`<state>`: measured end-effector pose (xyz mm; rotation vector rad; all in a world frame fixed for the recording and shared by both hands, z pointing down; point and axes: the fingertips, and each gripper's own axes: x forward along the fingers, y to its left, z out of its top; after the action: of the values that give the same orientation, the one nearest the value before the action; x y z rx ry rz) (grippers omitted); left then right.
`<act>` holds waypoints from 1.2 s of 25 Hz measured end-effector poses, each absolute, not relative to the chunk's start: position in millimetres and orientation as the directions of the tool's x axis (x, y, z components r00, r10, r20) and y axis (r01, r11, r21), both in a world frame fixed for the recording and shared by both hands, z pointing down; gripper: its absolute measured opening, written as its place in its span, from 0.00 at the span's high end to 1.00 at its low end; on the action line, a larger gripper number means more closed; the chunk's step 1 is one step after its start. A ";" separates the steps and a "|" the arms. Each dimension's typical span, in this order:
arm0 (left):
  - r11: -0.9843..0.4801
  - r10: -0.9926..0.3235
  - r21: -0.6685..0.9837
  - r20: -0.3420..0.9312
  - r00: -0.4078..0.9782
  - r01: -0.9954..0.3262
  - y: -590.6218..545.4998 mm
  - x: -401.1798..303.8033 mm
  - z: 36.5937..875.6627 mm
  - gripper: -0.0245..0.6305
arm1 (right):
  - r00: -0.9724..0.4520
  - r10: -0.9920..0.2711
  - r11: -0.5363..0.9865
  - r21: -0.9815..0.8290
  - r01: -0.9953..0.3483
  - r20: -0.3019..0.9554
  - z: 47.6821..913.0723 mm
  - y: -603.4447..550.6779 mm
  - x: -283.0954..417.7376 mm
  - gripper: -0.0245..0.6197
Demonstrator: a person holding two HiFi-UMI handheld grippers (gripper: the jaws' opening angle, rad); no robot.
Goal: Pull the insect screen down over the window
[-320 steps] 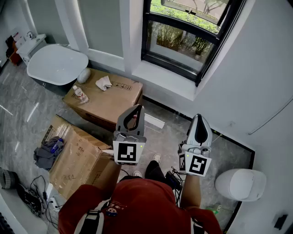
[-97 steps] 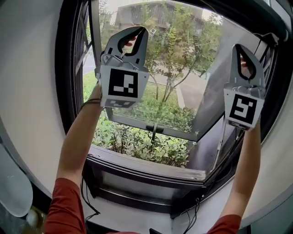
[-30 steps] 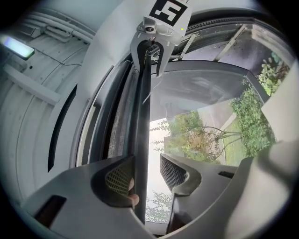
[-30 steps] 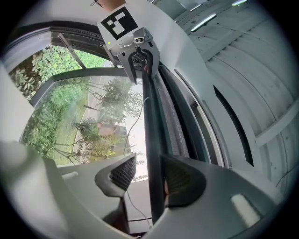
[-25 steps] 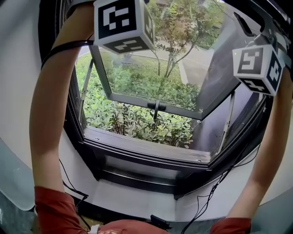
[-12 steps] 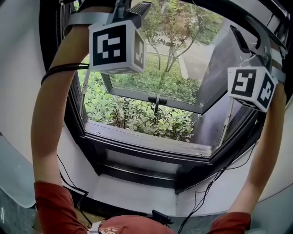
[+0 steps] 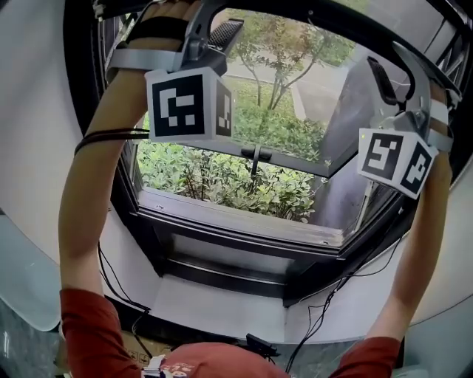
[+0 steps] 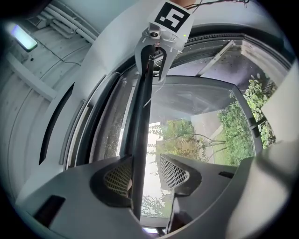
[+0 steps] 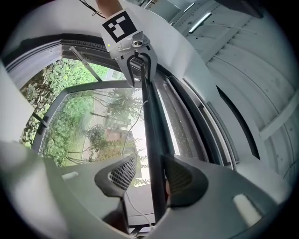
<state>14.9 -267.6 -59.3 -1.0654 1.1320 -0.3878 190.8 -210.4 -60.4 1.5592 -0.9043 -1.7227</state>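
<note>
Screen bar (image 7: 310, 18) high across window (image 7: 236, 221) top, left to right. Left gripper (image 8: 145, 170): jaws apart, bar between them, touching one pad only. Right gripper (image 9: 149, 175): same, not clamped.

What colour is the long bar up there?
The bar is black, clearest in the left gripper view.

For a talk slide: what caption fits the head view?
Raised overhead, the left gripper and right gripper hold open jaws around the insect screen's dark bar above the open window.
</note>
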 end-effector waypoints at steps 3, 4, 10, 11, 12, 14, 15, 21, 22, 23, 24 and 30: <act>0.489 -0.723 -0.838 -0.545 0.424 -0.243 -266.0 12.5 -53.4 0.68 | -0.095 -0.829 -0.555 0.832 0.012 -0.551 -53.1 -210.4 189.2 0.67; 0.487 -0.724 -0.839 -0.542 0.426 -0.242 -265.8 12.1 -51.6 0.68 | -0.094 -0.832 -0.550 0.835 0.014 -0.547 -51.4 -210.3 188.8 0.67; 0.455 -0.732 -0.855 -0.518 0.442 -0.248 -264.8 12.1 -36.3 0.68 | -0.104 -0.839 -0.538 0.843 0.009 -0.535 -37.3 -209.4 188.0 0.67; 0.450 -0.732 -0.856 -0.517 0.444 -0.254 -264.8 12.4 -30.7 0.68 | -0.105 -0.837 -0.540 0.841 0.004 -0.537 -31.6 -209.4 188.0 0.67; 0.446 -0.732 -0.857 -0.515 0.446 -0.258 -264.9 12.7 -24.8 0.68 | -0.104 -0.837 -0.540 0.841 -0.001 -0.537 -25.6 -209.6 188.0 0.67; 0.435 -0.738 -0.863 -0.505 0.447 -0.257 -264.8 12.8 -14.9 0.68 | -0.100 -0.841 -0.534 0.845 -0.004 -0.532 -16.2 -210.2 187.8 0.67; 0.431 -0.741 -0.866 -0.500 0.448 -0.252 -264.5 12.6 -12.0 0.68 | -0.101 -0.844 -0.530 0.848 -0.005 -0.527 -13.5 -209.9 187.5 0.67; 0.391 -0.758 -0.893 -0.449 0.473 -0.221 -260.9 8.1 1.1 0.68 | -0.130 -0.858 -0.499 0.866 -0.024 -0.497 -1.9 -205.2 182.7 0.66; 0.388 -0.760 -0.896 -0.444 0.475 -0.217 -260.7 6.8 7.2 0.68 | -0.134 -0.861 -0.492 0.870 -0.025 -0.491 3.9 -204.7 181.3 0.66; 0.387 -0.762 -0.897 -0.441 0.475 -0.212 -260.9 5.9 14.8 0.68 | -0.139 -0.863 -0.488 0.872 -0.024 -0.487 10.9 -204.4 180.3 0.66; 0.388 -0.764 -0.898 -0.439 0.473 -0.207 -261.2 5.3 23.3 0.68 | -0.142 -0.864 -0.485 0.874 -0.024 -0.483 19.0 -204.5 179.6 0.66; 0.356 -0.779 -0.919 -0.391 0.490 -0.167 -260.6 8.6 49.1 0.68 | -0.152 -0.878 -0.452 0.891 -0.045 -0.453 45.1 -203.6 182.9 0.66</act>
<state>8.6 -260.6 49.1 -1.1682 1.0151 -0.4982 182.9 -203.6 45.1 1.4773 -1.0736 -1.6740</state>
